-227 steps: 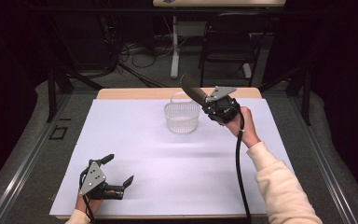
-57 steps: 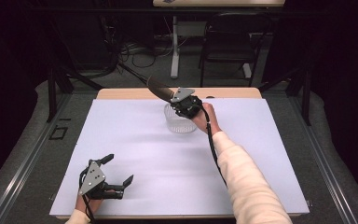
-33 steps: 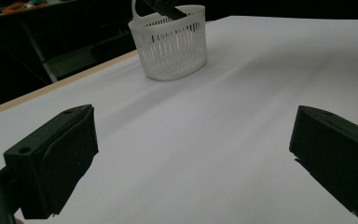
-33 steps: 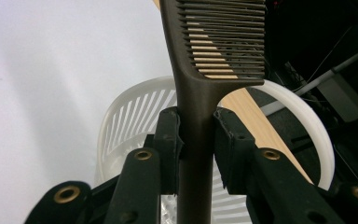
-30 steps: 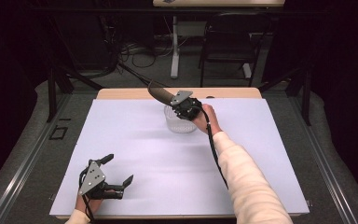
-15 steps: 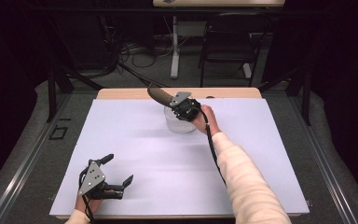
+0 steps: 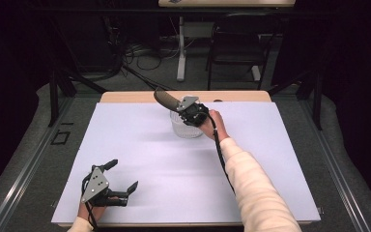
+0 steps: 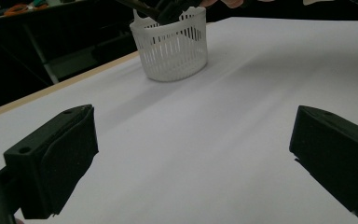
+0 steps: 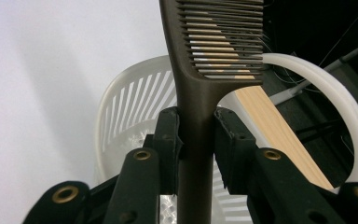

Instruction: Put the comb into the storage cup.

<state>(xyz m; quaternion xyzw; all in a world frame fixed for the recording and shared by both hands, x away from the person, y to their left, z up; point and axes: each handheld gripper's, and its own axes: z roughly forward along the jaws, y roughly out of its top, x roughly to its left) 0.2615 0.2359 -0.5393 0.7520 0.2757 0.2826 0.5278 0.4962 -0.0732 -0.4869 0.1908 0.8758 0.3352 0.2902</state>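
Right gripper (image 9: 196, 135) pinches a dark comb (image 9: 200, 70) by its handle at upper centre of the high view, directly over the white slatted basket (image 7: 186, 128); comb's long axis slants up-left, teeth end clear of the rim; left gripper (image 7: 121, 186), jaws spread and empty, rests lower left, well apart.

Basket (image 7: 186, 126) sitting on the table (image 7: 140, 145) toward its far edge, comb (image 7: 165, 100) hovering over the basket, left gripper (image 7: 121, 181) resting well nearer and left of the basket

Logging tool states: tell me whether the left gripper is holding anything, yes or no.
No. The left gripper has its jaws wide apart over bare white table.
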